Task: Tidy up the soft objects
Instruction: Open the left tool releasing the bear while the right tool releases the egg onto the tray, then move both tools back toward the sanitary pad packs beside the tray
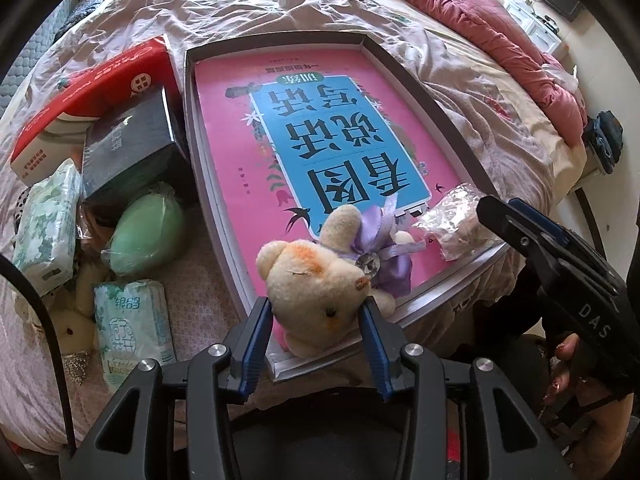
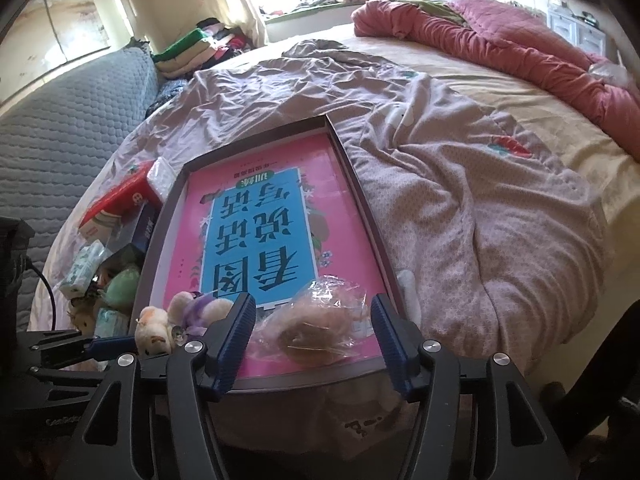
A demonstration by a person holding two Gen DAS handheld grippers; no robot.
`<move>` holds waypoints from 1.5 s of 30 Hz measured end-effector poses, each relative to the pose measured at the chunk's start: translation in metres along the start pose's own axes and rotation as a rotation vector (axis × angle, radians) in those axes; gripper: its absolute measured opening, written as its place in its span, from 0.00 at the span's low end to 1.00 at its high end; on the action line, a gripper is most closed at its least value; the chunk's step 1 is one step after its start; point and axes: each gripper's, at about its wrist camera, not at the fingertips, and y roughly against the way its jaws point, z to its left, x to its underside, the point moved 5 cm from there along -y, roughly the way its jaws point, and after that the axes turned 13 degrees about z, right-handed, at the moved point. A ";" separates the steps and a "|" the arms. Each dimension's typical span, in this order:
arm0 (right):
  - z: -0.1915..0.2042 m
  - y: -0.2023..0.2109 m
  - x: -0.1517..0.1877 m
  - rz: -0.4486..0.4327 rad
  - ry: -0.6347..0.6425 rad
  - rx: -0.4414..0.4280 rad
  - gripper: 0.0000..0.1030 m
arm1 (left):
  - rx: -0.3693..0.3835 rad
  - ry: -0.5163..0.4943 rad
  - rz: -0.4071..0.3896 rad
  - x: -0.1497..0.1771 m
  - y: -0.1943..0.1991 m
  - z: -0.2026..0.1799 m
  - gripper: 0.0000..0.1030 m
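A cream plush bear (image 1: 316,276) with a purple bow lies on the near edge of a shallow grey box (image 1: 280,42) that holds a pink book (image 1: 320,120). My left gripper (image 1: 316,320) is shut on the bear's head, one blue pad against each side. To its right a brownish soft thing in a clear plastic bag (image 2: 316,328) rests in the box's near corner. My right gripper (image 2: 312,332) stands open around that bag, with a small gap at each pad. In the right wrist view the bear (image 2: 160,324) and the left gripper (image 2: 100,348) show at lower left.
Left of the box lie a red carton (image 1: 100,92), a dark box (image 1: 132,144), a green wrapped soft lump (image 1: 144,236), two tissue packs (image 1: 132,320) and a small pale plush (image 1: 76,332). A pink quilt (image 2: 520,40) is bunched at the bed's far right. A hand (image 1: 568,364) holds the right gripper.
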 end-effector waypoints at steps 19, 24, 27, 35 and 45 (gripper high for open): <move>0.016 0.019 -0.001 -0.038 0.034 0.009 0.72 | -0.024 0.002 -0.075 0.008 0.029 0.004 0.66; 0.027 0.023 0.000 -0.046 0.071 0.033 0.73 | -0.032 0.019 -0.107 0.015 0.041 0.013 0.69; 0.035 0.025 0.001 -0.050 0.089 0.040 0.73 | -0.044 0.038 -0.125 0.023 0.049 0.024 0.70; 0.063 0.032 0.001 -0.064 0.135 0.049 0.73 | -0.033 0.104 -0.163 0.038 0.071 0.059 0.72; 0.098 0.049 0.002 -0.099 0.180 0.041 0.73 | -0.027 0.196 -0.225 0.056 0.099 0.107 0.72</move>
